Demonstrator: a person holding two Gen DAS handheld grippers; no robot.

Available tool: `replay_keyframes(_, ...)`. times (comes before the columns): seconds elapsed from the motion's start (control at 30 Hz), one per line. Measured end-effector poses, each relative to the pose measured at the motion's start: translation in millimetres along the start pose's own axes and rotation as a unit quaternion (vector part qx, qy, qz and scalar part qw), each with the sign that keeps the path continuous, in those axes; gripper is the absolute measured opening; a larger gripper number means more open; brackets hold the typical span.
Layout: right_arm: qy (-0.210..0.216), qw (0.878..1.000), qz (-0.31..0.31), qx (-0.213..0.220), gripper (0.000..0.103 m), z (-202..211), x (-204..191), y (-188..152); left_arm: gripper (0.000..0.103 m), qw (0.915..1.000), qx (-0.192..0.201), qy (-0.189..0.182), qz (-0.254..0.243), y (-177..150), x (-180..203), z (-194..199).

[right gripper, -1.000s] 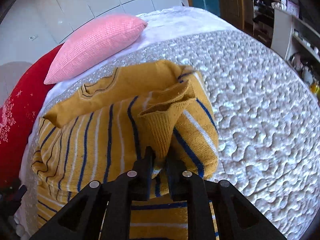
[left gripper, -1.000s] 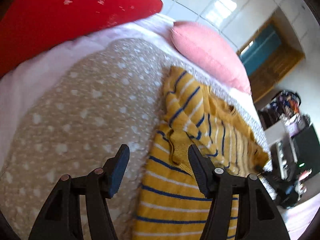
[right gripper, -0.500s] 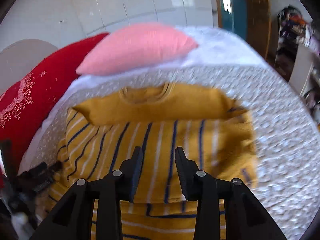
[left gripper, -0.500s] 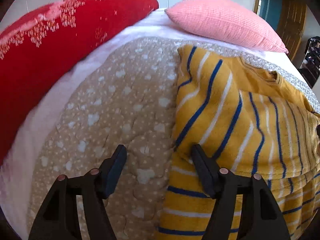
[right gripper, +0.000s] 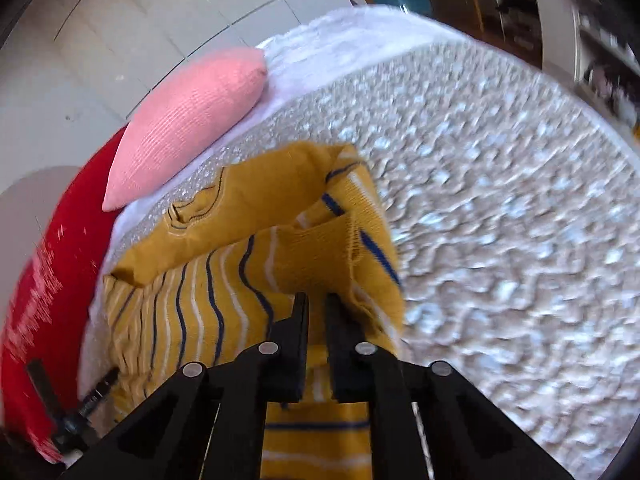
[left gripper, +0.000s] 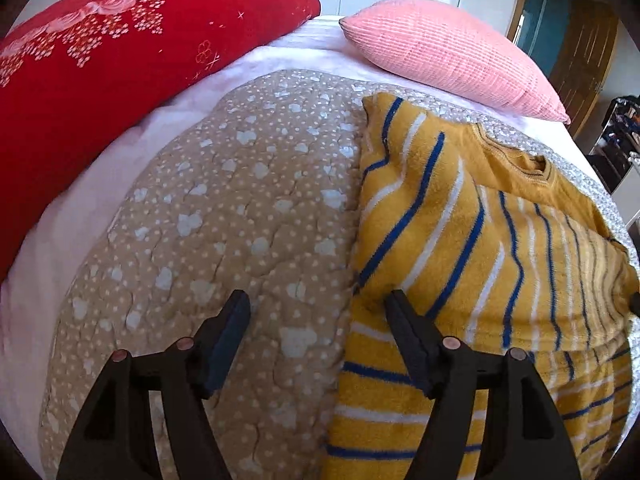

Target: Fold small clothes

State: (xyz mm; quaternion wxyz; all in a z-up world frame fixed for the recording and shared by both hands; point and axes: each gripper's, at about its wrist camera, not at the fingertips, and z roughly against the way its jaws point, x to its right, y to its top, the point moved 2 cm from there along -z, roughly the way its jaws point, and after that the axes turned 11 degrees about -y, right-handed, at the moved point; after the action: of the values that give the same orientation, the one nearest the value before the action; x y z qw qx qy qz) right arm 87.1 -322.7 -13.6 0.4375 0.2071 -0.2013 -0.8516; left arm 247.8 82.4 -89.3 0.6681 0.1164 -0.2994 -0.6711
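A small yellow sweater (left gripper: 472, 240) with blue and white stripes lies on the beige patterned quilt (left gripper: 224, 216), its sleeves folded over the body. My left gripper (left gripper: 318, 312) is open and empty, low over the quilt at the sweater's left edge, its right finger (left gripper: 404, 328) on the fabric. In the right wrist view my right gripper (right gripper: 316, 308) is shut on the sweater's (right gripper: 224, 280) right sleeve (right gripper: 320, 256) near the cuff and holds it lifted over the body.
A red pillow (left gripper: 100, 48) and a pink pillow (left gripper: 448, 52) lie at the head of the bed. The quilt (right gripper: 500, 216) stretches out to the right of the sweater. Furniture and shelves (right gripper: 592, 32) stand beyond the bed's right edge.
My right gripper was open over the flat sweater half a second ago; it is now shut on the right sleeve and has swung right. My left gripper stayed open and barely moved.
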Motion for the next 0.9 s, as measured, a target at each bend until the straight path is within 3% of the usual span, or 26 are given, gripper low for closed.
replay_keyframes(0.1,-0.001,1.0,0.014,0.008,0.029,26,10,-16,0.07,0.9994,0.005,-0.029,0.018,-13,1,18)
replay_keyframes(0.2,0.013,1.0,0.004,0.012,0.031,48,38,-41,0.07,0.9947,0.008,-0.085,0.057,-29,-1,38)
replay_keyframes(0.3,0.045,0.999,-0.024,-0.014,0.033,59,76,-72,0.07,0.9855,0.014,-0.133,0.104,-47,-9,59)
replay_keyframes(0.4,0.067,0.996,-0.034,-0.056,0.033,64,106,-107,0.069,0.9816,0.025,-0.139,0.129,-72,-17,84)
replay_keyframes(0.5,0.111,0.99,-0.057,-0.063,0.033,74,128,-136,0.069,0.9762,0.013,-0.159,0.148,-105,-24,106)
replay_keyframes(0.57,0.151,0.983,-0.082,-0.067,0.034,79,139,-150,0.069,0.9776,0.003,-0.154,0.144,-122,-25,116)
replay_keyframes(0.77,0.205,0.972,-0.093,-0.074,0.036,82,136,-174,0.07,0.987,-0.031,-0.13,0.089,-154,8,121)
replay_keyframes(0.9,0.236,0.965,-0.078,-0.084,0.04,87,125,-187,0.075,0.9805,-0.05,-0.17,0.085,-172,31,121)
